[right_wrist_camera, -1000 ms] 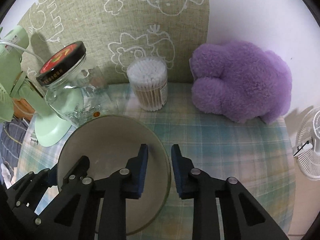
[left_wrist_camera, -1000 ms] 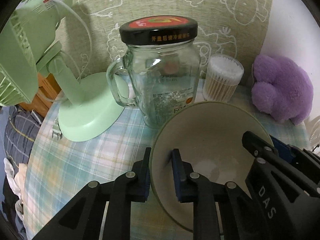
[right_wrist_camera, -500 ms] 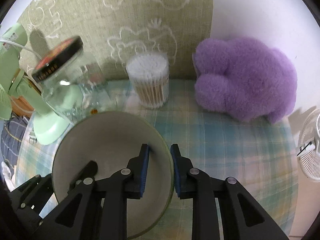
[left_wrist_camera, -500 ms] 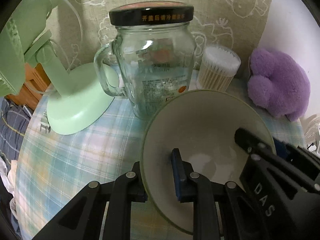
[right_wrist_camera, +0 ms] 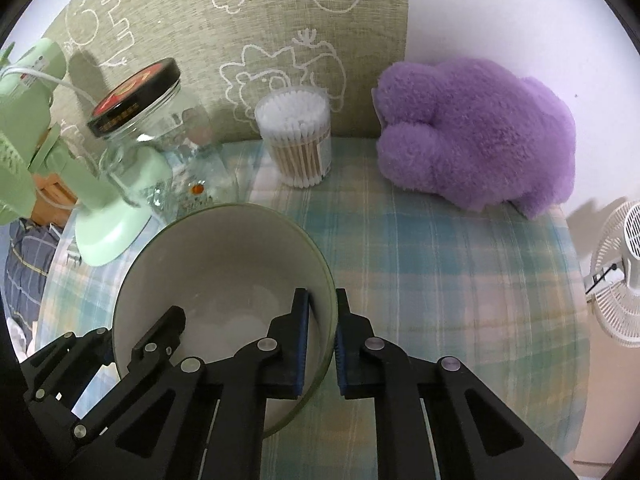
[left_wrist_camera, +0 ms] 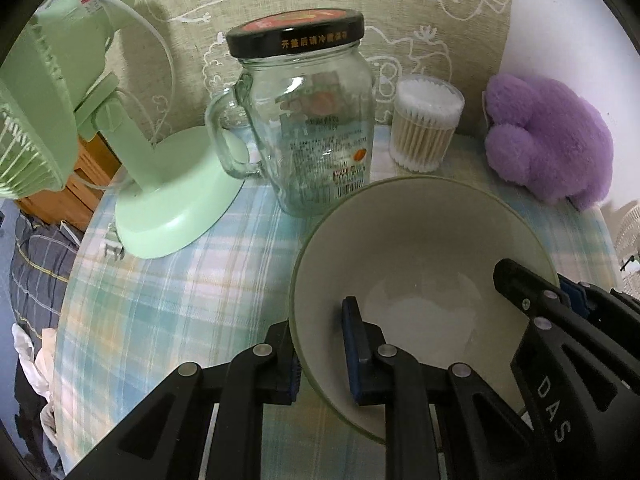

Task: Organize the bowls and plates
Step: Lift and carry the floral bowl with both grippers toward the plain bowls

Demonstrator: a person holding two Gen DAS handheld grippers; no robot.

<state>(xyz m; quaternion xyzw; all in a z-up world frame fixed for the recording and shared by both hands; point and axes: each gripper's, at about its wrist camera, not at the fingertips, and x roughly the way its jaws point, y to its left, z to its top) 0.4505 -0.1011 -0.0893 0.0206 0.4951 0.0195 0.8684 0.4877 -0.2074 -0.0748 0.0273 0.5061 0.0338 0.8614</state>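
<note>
A pale green bowl [left_wrist_camera: 420, 248] with a cream inside sits low in both views over the plaid tablecloth [left_wrist_camera: 168, 292]. My left gripper [left_wrist_camera: 320, 344] is shut on its left rim, one pad inside and one outside. My right gripper [right_wrist_camera: 322, 320] straddles the opposite rim of the bowl [right_wrist_camera: 224, 256]; its jaws are closing and the pads press on the wall. Each gripper also shows at the edge of the other's view. The bowl is empty. Whether its base rests on the cloth is hidden.
Just behind the bowl stands a glass jar [left_wrist_camera: 312, 120] with a black lid. A green desk fan [left_wrist_camera: 168, 208] is at the left, a tub of cotton swabs [left_wrist_camera: 424, 128] and a purple plush toy [right_wrist_camera: 472, 136] at the back. A white fan [right_wrist_camera: 616, 280] stands beyond the table's right edge.
The right gripper's jaws have narrowed onto the bowl's rim. The left gripper's outer finger now sits behind the bowl's wall. The bowl fills a little more of both views.
</note>
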